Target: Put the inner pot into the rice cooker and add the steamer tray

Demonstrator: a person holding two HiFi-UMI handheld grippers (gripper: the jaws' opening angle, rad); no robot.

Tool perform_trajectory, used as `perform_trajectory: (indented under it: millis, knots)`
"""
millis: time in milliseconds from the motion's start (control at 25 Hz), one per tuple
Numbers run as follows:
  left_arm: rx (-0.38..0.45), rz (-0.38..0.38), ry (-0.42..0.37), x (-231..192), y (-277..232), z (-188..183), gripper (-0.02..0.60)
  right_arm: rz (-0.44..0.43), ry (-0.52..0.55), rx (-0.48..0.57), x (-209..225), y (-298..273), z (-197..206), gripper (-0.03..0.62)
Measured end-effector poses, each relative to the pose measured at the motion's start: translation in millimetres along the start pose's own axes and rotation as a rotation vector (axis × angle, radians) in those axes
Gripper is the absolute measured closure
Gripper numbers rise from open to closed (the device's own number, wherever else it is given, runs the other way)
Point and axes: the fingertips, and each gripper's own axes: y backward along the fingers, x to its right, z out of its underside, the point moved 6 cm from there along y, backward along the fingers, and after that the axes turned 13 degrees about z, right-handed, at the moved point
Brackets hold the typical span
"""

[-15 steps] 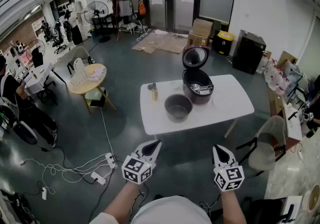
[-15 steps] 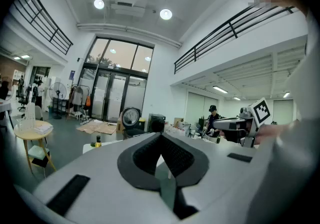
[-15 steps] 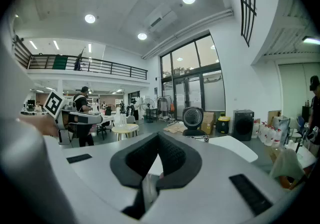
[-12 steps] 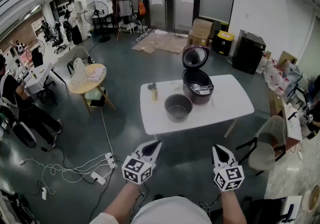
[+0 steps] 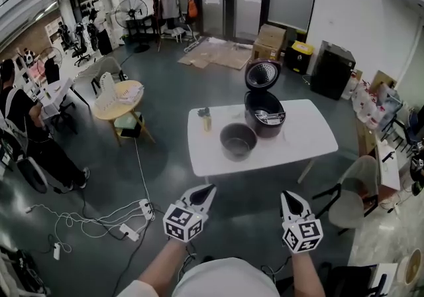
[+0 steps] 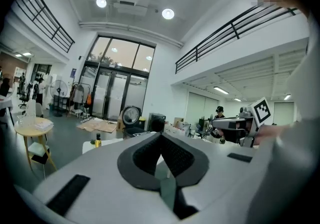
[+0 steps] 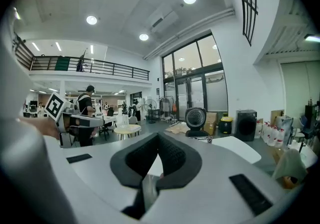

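Little has moved since the earlier frames: your head view has drifted only a touch, the person (image 5: 30, 133) at the far left has shifted a little, and both your tools hang where they were, low in the view and well short of the work.

Your left hand-held gripper (image 5: 206, 191) is closed with nothing in it; its own view shows the dark pads (image 6: 172, 155) pressed together on empty air. Beyond it, the counter (image 5: 311, 136) stands well apart from you across bare floor. At its left end is a small bottle (image 5: 206, 120). Right of that, near the front edge, sits the inner pot (image 5: 238, 141), upright, empty and still out on the counter. Just behind it and slightly to the right is the rice cooker (image 5: 265, 117), its lid (image 5: 263, 75) swung up and open. Something pale and shiny lies in the cooker's mouth; from here you cannot tell whether that is the steamer tray.

Your right hand-held gripper (image 5: 289, 197) is likewise closed and empty, as its own view confirms. A chair (image 5: 354, 189) stands off the counter's right corner.

So, by my reading, nothing of the task is done yet. You still have to reach the counter, lift the pot, seat it in the cooker, and then add the tray.
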Motion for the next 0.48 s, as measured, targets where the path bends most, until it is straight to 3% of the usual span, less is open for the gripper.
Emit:
perform_trajectory:
  millis: [320,480]
  knots:
    - [-0.010,0.002,0.009,6,-8,4,0.549,0.006,-0.016,0.015,8,0,3,0.581]
    - [-0.010,0.002,0.017,8,-13,3,0.522,-0.002,-0.021,0.004,13,1,3,0.521]
